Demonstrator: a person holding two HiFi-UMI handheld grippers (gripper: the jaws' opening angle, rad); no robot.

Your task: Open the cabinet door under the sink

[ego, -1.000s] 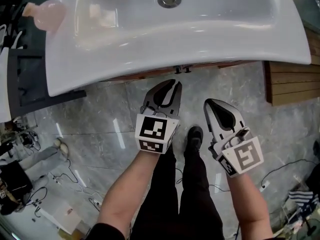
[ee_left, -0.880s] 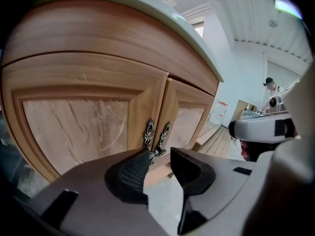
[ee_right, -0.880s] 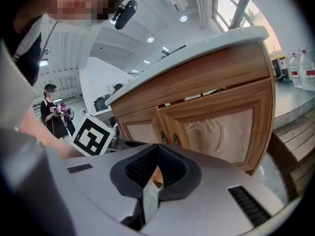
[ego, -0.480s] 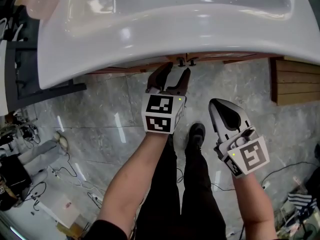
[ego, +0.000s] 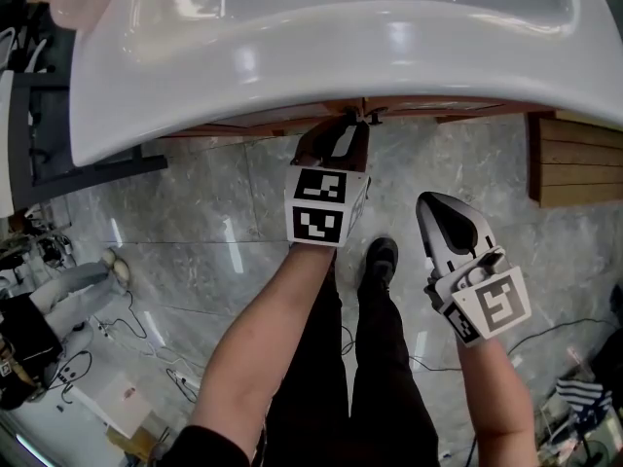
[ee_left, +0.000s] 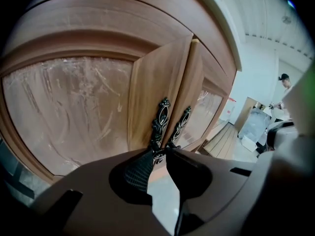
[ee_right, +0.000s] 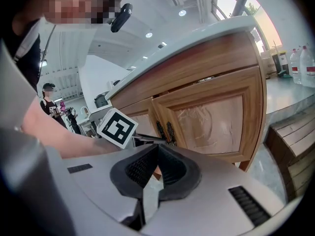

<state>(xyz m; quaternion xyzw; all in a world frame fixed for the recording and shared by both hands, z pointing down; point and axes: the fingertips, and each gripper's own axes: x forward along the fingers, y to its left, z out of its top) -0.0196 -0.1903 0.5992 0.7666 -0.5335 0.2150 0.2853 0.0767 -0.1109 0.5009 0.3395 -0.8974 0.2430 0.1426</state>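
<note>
The grey right gripper (ego: 435,205) is held back over the marble floor (ego: 195,222), jaws together, empty. The brown left gripper (ee_left: 158,152), its jaws just closed inward, is clamped on the ornate dark metal handle (ee_left: 160,118) of the wooden cabinet door (ee_left: 152,82) beneath the white ceramic sink (ego: 292,56).

The sink (ego: 292,56) overhangs the cabinet doors (ee_left: 157,82), capping the approach; the left door handle (ee_left: 160,122) crowds the right door handle (ee_left: 181,124). The floor (ego: 195,222) lies open left; a wooden platform (ego: 574,163) blocks right.
</note>
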